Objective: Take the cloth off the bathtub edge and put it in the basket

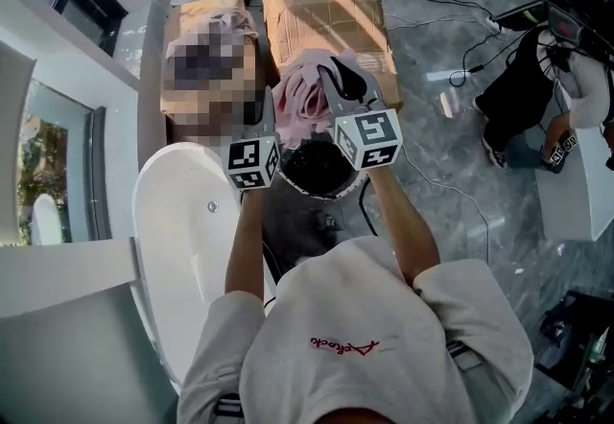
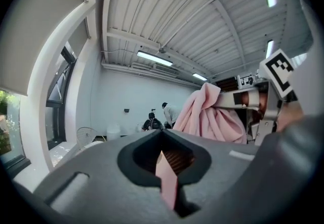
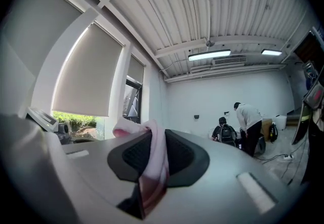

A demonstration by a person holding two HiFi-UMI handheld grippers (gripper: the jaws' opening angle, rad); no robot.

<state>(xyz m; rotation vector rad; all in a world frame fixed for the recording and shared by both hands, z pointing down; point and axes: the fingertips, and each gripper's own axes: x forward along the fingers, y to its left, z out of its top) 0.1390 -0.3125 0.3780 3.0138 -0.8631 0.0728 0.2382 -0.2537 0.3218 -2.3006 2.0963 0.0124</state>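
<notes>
Evidently both pairs of fingers are closed on the pink cloth [image 1: 305,91]: a thin strip between the left gripper's [image 2: 164,167] pads, a thicker fold between the right gripper's [image 3: 150,159]. From the head view, marker cubes [image 1: 368,137] hide the fingertips and half the dark basket [image 1: 317,173] just beneath them

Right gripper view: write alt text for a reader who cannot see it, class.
The right gripper is clamped on a fold of pink cloth, which sticks up between its jaws. Behind are a drawn window blind, ceiling lights and two people by the far wall.
</notes>
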